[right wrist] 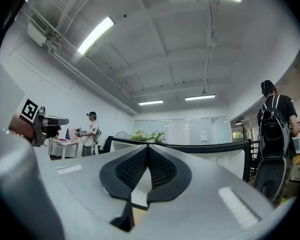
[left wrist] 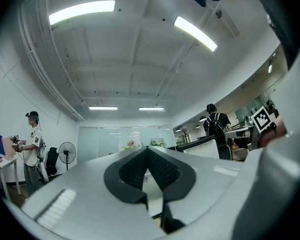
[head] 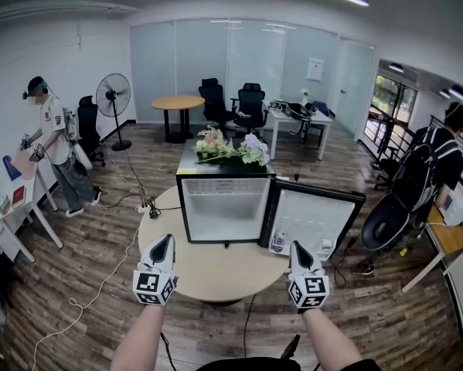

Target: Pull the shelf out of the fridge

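Observation:
A small black fridge [head: 186,207] stands on a round wooden table [head: 216,273] with its door [head: 312,219] swung open to the right. Its white inside faces me; a pale shelf [head: 225,200] shows only faintly across it. My left gripper [head: 166,239] hovers over the table's front left, short of the fridge, its jaws shut and empty. Level with it on the right, my right gripper [head: 297,246] sits in front of the open door, also shut on nothing. In the left gripper view the left gripper [left wrist: 148,149] has its tips touching, as does the right gripper [right wrist: 148,146] in its own view.
Flowers [head: 231,149] lie on top of the fridge. A person [head: 57,149] stands at a desk on the left, another person [head: 432,168] with a backpack on the right. A fan [head: 114,99], office chairs and a second round table [head: 177,103] stand behind. Cables [head: 100,284] run across the floor.

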{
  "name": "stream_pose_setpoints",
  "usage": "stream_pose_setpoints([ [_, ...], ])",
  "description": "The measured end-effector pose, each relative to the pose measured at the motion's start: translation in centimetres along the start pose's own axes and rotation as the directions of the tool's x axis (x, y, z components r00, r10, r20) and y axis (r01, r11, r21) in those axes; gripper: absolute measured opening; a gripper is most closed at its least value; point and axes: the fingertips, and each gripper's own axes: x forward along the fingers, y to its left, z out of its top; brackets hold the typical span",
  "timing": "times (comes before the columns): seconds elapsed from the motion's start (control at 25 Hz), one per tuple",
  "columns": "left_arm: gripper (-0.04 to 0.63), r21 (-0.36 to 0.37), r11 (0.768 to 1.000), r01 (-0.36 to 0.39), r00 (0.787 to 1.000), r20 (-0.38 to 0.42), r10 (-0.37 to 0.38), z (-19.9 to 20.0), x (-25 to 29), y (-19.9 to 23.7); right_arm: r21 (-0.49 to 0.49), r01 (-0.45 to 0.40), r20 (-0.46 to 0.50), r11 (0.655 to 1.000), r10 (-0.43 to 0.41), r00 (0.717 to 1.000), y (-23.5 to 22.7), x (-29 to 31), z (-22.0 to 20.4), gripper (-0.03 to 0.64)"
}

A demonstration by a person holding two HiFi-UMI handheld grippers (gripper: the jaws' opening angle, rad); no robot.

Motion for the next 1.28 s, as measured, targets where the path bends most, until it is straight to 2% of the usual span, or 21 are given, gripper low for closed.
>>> stream_pose_setpoints([
  [0.36, 0.0, 0.009, 1.0, 0.001, 1.0, 0.002, -0.001, 0.2, -0.3, -0.4, 0.005, -0.008, -0.003, 1.0, 0.008, 1.0, 0.3, -0.2, -0.3, 0.006],
  [0.56, 0.0, 0.008, 1.0, -0.002, 1.0, -0.003, 0.002, 0.0, -0.8, -0.5, 0.037, -0.049, -0.01, 0.998, 0.049, 0.999, 0.9, -0.6, -1.0, 0.008],
  [0.68, 0.0, 0.003, 1.0, -0.002, 1.0, -0.008, 0.002, -0.2, -1.2, -0.6, 0.008, -0.092, -0.04, 0.996, 0.092, 0.995, 2.0, -0.4, -1.7, 0.009],
  [0.72, 0.0, 0.003, 1.0, -0.001, 1.0, -0.008, 0.001, -0.3, -1.3, -0.7, -0.019, -0.11, -0.049, 0.994, 0.109, 0.993, 2.6, -0.1, -1.8, 0.109],
  [0.76, 0.0, 0.004, 1.0, 0.0, 1.0, -0.007, 0.0, -0.4, -1.4, -0.8, -0.049, -0.126, -0.06, 0.991, 0.123, 0.991, 3.2, 0.3, -1.8, 0.528],
  [0.8, 0.0, 0.004, 1.0, 0.0, 1.0, -0.006, 0.0, -0.4, -1.4, -0.8, -0.079, -0.142, -0.068, 0.987, 0.136, 0.988, 3.8, 0.6, -1.7, 0.58],
  [0.96, 0.0, 0.004, 1.0, 0.001, 1.0, -0.008, -0.001, -0.5, -1.3, -1.1, -0.145, -0.178, -0.073, 0.973, 0.169, 0.983, 4.9, 0.7, -1.0, 0.581],
  [1.28, 0.0, 0.019, 1.0, -0.016, 1.0, -0.011, 0.016, -0.3, -1.0, -2.4, -0.139, -0.209, -0.076, 0.968, 0.2, 0.977, 4.5, 0.8, -1.3, 0.587],
])
